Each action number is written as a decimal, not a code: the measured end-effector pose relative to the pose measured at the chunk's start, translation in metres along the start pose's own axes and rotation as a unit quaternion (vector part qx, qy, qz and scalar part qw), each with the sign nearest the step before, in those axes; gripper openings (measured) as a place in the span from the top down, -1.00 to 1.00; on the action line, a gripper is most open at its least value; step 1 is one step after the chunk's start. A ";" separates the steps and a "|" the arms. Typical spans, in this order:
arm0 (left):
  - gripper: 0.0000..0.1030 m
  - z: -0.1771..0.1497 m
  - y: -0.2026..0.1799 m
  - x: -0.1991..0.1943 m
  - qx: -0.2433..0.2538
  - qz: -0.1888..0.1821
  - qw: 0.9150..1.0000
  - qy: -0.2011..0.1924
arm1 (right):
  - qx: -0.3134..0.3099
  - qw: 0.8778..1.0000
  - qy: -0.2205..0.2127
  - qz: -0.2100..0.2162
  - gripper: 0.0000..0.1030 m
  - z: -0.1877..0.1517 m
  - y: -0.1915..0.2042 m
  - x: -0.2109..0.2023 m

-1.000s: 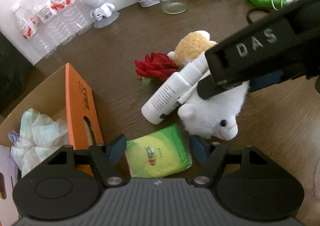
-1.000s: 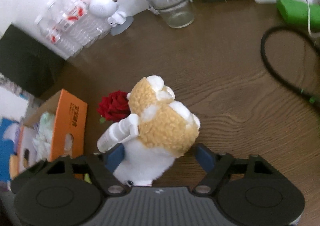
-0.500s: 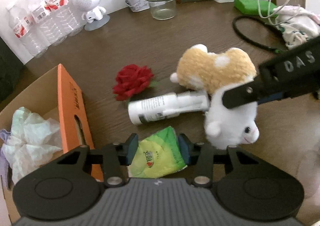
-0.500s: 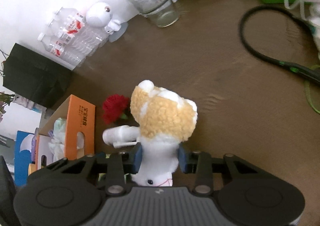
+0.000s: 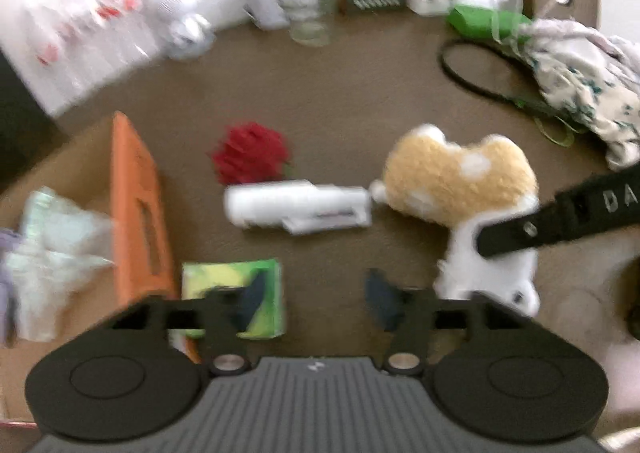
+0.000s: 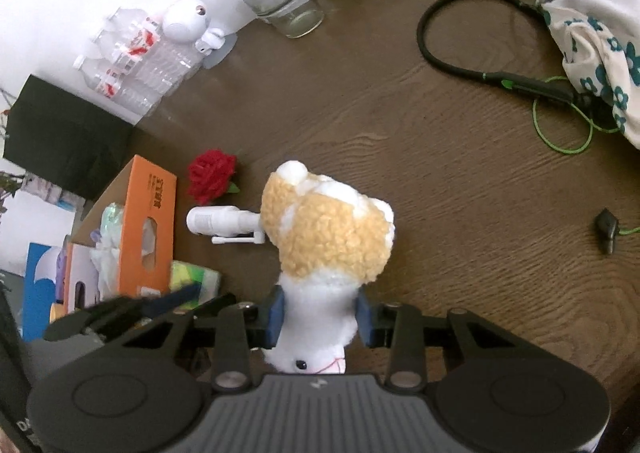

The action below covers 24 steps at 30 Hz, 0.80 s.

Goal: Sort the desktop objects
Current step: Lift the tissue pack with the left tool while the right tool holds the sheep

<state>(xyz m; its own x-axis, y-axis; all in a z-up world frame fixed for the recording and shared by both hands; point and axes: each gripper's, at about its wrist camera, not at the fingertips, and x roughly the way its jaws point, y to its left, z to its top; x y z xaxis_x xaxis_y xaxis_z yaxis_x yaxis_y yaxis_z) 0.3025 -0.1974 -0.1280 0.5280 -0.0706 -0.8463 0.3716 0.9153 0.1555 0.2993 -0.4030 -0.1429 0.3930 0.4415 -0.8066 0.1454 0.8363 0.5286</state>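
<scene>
The right gripper point(image 6: 320, 313) pinches the white-and-tan plush toy point(image 6: 326, 237) by its white body. The left gripper point(image 5: 312, 295), jaws just reopened and spread, holds nothing; its blurred view shows the green tissue packet point(image 5: 224, 281) whole under its left finger, where the right view shows only a corner.

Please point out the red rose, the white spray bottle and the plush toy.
red rose point(image 6: 211, 181), right wrist view, petals.
white spray bottle point(image 6: 219, 219), right wrist view, body.
plush toy point(image 6: 328, 233), right wrist view, tan fleece.
</scene>
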 end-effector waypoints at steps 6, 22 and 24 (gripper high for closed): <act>-0.67 0.007 0.009 0.011 -0.017 0.055 0.998 0.015 | -0.008 1.000 0.004 0.003 0.30 0.000 0.002 0.002; 0.95 0.008 0.016 0.018 -0.046 0.019 0.998 0.029 | -0.022 1.000 0.002 -0.001 0.29 0.004 0.002 0.006; 0.98 0.009 0.017 0.017 -0.050 0.008 0.998 0.030 | -0.024 1.000 0.002 -0.003 0.29 0.004 0.003 0.006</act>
<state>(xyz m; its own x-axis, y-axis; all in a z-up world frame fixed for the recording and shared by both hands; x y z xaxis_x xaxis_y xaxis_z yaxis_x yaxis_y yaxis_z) 0.3246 -0.1863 -0.1348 0.4854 -0.0349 -0.8736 0.2834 0.9515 0.1195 0.3054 -0.3993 -0.1453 0.3891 0.4383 -0.8103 0.1032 0.8533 0.5111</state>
